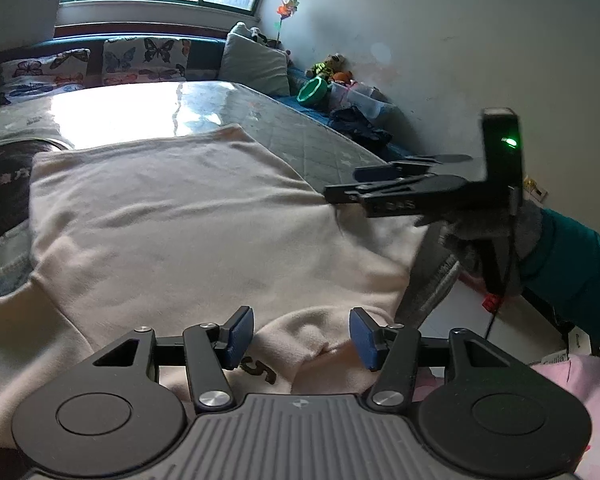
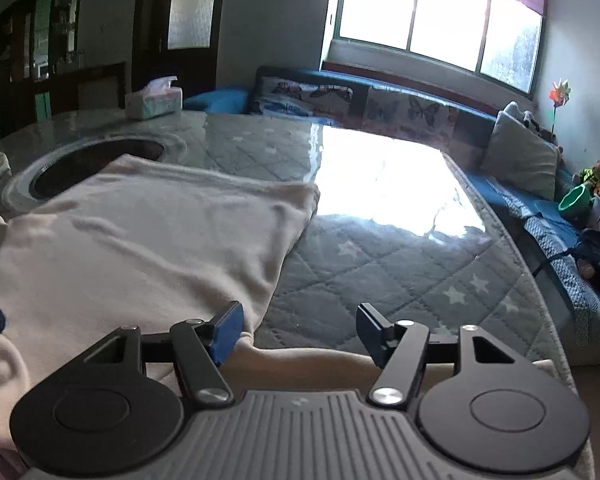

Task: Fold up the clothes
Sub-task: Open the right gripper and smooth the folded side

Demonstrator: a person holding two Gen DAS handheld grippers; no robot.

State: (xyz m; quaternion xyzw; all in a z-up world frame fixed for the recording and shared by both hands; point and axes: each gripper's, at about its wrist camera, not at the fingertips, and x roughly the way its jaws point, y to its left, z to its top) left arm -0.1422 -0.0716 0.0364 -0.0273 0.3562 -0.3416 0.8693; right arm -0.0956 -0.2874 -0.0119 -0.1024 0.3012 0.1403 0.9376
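Cream fleece sweatshirt (image 1: 188, 220) is lying spread on the quilted surface (image 2: 380, 280), its length running away from both grippers. The left hand-held gripper (image 1: 302, 334) is hovering released over its near hem; the right hand-held gripper (image 2: 300, 330), also released, is straddling its right edge.

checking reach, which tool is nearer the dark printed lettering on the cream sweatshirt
Left. The left tool hangs right over the lettering, which shows between its open blue pads. The right tool is off at the sweatshirt's far right edge, well away from it.
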